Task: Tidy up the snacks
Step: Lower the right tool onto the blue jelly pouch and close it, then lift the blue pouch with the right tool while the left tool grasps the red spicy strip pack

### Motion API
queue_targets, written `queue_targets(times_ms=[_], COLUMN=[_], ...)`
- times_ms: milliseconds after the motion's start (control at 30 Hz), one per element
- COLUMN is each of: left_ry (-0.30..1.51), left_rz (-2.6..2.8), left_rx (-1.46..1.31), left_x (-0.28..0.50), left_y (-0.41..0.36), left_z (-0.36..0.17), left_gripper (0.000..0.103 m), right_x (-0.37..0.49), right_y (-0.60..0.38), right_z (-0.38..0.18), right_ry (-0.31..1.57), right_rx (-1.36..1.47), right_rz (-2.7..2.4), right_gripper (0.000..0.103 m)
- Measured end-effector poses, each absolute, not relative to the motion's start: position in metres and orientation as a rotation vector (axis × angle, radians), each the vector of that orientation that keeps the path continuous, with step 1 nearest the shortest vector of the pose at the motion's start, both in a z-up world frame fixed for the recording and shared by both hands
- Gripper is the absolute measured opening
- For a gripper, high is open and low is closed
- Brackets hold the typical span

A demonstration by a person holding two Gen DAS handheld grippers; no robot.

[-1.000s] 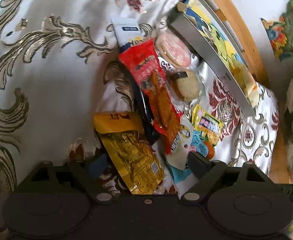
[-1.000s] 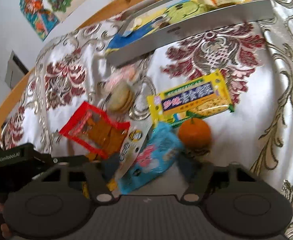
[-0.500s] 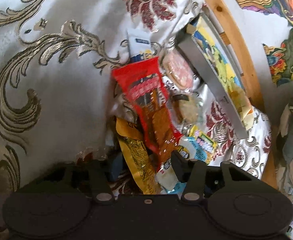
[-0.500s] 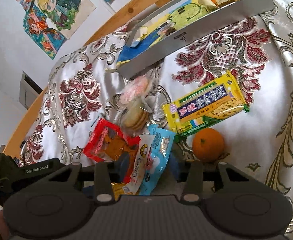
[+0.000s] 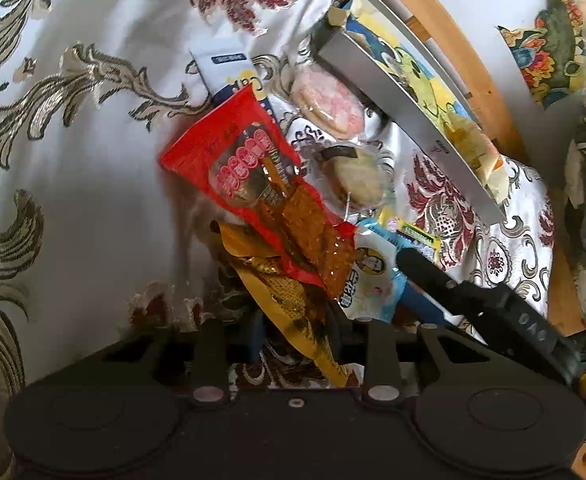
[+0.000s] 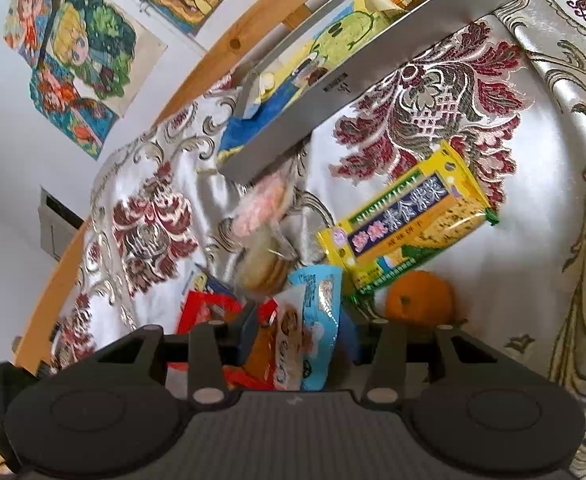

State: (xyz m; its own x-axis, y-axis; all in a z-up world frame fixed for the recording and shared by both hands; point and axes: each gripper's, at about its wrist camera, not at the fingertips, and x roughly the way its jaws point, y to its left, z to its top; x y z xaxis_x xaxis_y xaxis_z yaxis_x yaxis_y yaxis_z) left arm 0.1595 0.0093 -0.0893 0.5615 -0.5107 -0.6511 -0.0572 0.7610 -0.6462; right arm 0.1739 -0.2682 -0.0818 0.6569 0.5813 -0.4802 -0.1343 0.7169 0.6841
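Closing your left gripper (image 5: pixel 295 334) on the crinkled yellow foil pouch (image 5: pixel 289 300), you have its jaws pinched on the pouch's lower end, a sensible hold since thin film offers only an edge to grip; your right gripper (image 6: pixel 297 344) has the pale blue packet (image 6: pixel 317 320) between its jaws, which look drawn in on it, though whether they truly clamp I cannot tell; the glossy red sachet (image 5: pixel 253 188) lies over the yellow pouch and will likely drag along, being slick plastic on slick plastic; beyond it sit two round wafer stacks in clear wrap (image 6: pixel 263 236), then the flat yellow cracker pack (image 6: pixel 407 232) and a dimpled orange (image 6: pixel 419 298) just beside it; all rest on satin brocade cloth (image 5: pixel 73 140), smooth and slippery; the grey tray (image 6: pixel 373 68), straight-walled and matte, stands toward the far wooden edge (image 6: pixel 221 56), presumably the snacks' destination, already holding a foil pack.
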Motion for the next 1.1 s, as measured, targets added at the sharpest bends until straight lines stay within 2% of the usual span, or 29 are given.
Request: queue_targets(times_ms=[133,200,300,800,1033,1100], left_ry=[0.947,0.943,0.935,0.934,0.967,0.952], left_rz=[-0.291,-0.284,-0.277,-0.283,-0.276,-0.284], left_rx=[-0.657,-0.648,-0.637,-0.604,-0.581,-0.560], left_x=[0.159,0.159,0.158,0.141,0.133,0.133], left_y=[0.009,0.010,0.011,0.021,0.024,0.021], left_z=[-0.089,-0.087,-0.083,-0.064,-0.062,-0.061], left_gripper=[0.030,0.025,0.021,0.013,0.013,0.013], right_x=[0.173,0.173,0.172,0.152,0.149,0.150], right_y=[-0.270,-0.271,-0.268,-0.268,-0.270,-0.266], right_z=[-0.080,-0.079,-0.078,-0.054,-0.054,-0.056], right_ry=[0.732,0.724,0.720,0.697,0.705,0.711], right_rx=[0.683,0.680,0.646,0.576,0.570,0.538], right_rz=[0.445,0.441,0.431,0.425,0.389,0.380], right_gripper=[0.036,0.020,0.014,0.006,0.007,0.011])
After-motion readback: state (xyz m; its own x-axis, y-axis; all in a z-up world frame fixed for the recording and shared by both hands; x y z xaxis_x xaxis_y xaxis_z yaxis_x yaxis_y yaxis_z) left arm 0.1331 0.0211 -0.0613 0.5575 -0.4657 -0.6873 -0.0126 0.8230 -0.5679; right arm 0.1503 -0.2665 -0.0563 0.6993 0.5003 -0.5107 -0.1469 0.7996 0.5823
